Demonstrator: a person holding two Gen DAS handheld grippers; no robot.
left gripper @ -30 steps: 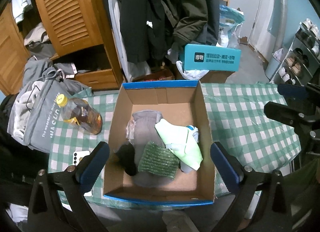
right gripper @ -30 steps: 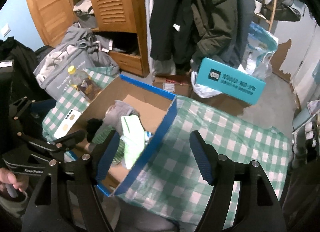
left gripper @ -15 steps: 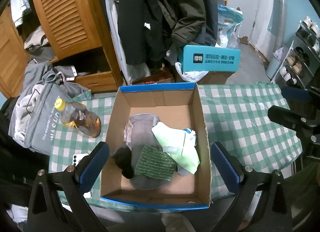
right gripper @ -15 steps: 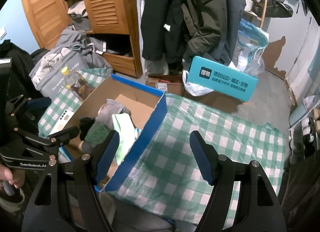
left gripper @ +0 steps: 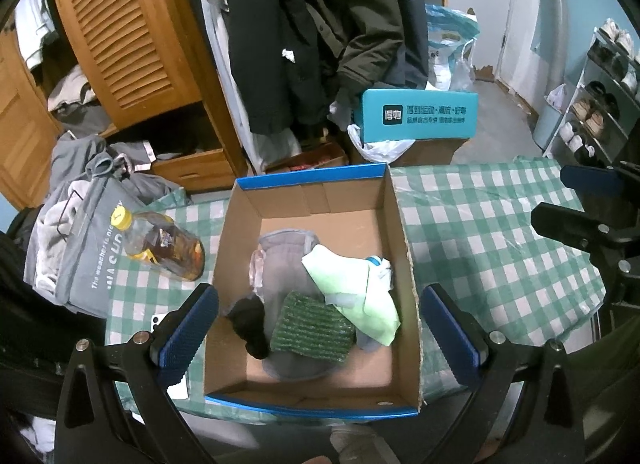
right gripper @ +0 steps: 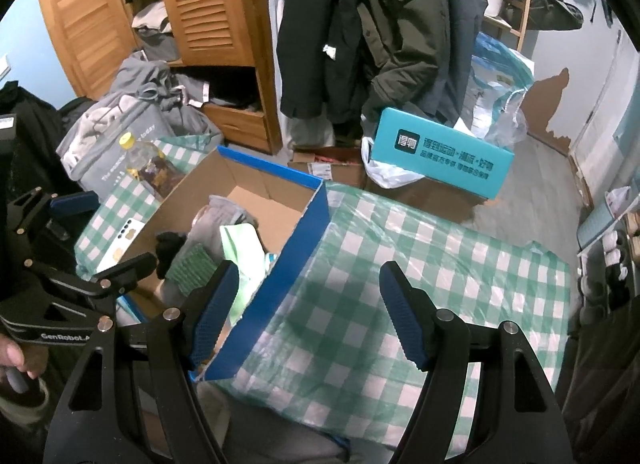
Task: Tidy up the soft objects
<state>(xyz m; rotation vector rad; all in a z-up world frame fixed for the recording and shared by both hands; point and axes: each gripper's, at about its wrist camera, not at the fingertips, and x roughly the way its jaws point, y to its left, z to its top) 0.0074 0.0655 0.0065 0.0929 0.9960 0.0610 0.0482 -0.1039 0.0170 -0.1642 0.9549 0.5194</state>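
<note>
While both my grippers have drawn back and up over the last second, the cardboard box (left gripper: 320, 208) now sits smaller and lower in the left view, its whole blue rim inside the frame. My left gripper (left gripper: 318, 328) hangs above the box with its jaws spread wide and nothing between them; my right gripper (right gripper: 308, 312) is just as open and empty over the bare checked tablecloth (right gripper: 400, 264) at lower centre. Every soft thing I can see lies in the box: a grey cloth (left gripper: 286, 260), a pale green cloth (left gripper: 352, 288), a green scrubbing pad (left gripper: 312, 330), a black sock (left gripper: 250, 322). I judge the sorting done or nearly so. Left of the box stand a bottle (left gripper: 164, 246) and a phone (right gripper: 120, 242). Behind, coats (left gripper: 300, 24) hang beside a wooden wardrobe (left gripper: 120, 24) at upper left; a teal box (left gripper: 420, 116) rests on the floor.
</note>
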